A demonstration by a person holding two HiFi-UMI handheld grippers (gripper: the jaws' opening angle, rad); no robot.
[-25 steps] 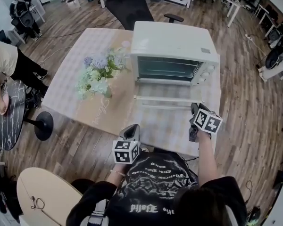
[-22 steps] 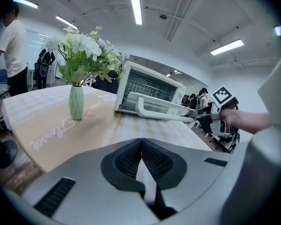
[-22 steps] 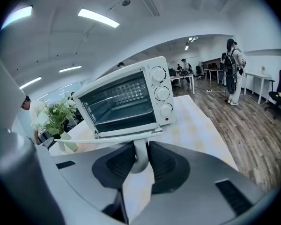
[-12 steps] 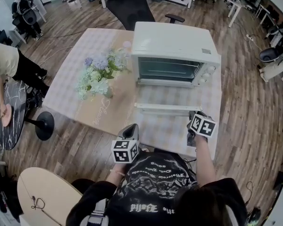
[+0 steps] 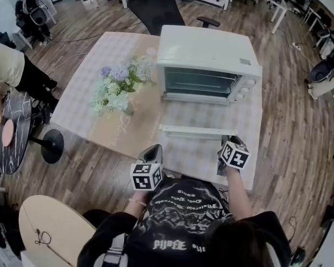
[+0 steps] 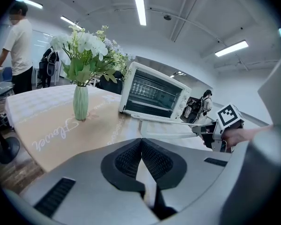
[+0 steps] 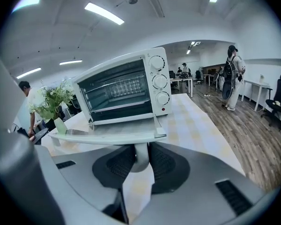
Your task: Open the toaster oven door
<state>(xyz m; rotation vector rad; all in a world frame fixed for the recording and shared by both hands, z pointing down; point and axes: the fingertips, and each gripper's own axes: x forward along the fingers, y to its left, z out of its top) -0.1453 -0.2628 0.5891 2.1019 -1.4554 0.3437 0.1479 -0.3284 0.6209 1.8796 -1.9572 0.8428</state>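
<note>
A white cursive word (image 6: 51, 134) runs along the tan strip of the checked surface (image 5: 200, 156), beside the pale green ceramic vase (image 6: 80, 102); its letters are too loose to read. White gothic lettering (image 5: 181, 199) on the person's black shirt is likewise illegible. The left white cube (image 5: 147, 177) and the right white cube (image 5: 234, 154) bear only black-and-white square markers.
</note>
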